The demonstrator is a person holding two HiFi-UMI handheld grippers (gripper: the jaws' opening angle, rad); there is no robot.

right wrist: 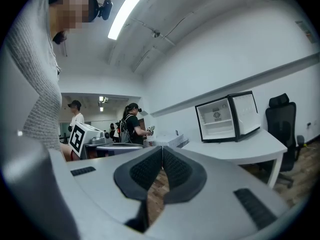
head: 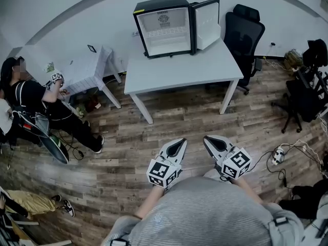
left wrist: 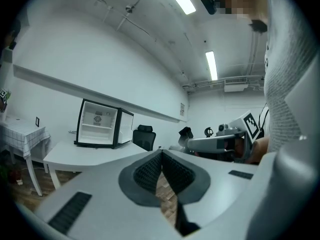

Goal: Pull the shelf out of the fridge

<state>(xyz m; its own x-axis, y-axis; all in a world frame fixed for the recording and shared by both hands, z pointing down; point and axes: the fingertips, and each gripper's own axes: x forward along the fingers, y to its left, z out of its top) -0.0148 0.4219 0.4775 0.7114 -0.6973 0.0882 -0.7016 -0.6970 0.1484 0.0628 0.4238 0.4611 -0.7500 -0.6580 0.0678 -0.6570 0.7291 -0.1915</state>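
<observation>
A small black fridge [head: 165, 27] stands on the white table [head: 179, 68] with its door [head: 207, 22] swung open to the right. A white wire shelf [head: 166, 33] sits across its middle. The same fridge [left wrist: 98, 123] shows in the left gripper view, and the fridge [right wrist: 225, 116] also appears in the right gripper view. Both grippers are held close to my body, far from the table. The left gripper [head: 181, 142] is shut with nothing in it. The right gripper [head: 207, 139] is shut and holds nothing.
A black office chair [head: 243, 35] stands right of the table. A smaller white table [head: 84, 68] sits to the left, with a person in black [head: 41, 104] beside it. A power strip with cables [head: 279, 155] lies on the wooden floor at right. More chairs [head: 307, 86] stand far right.
</observation>
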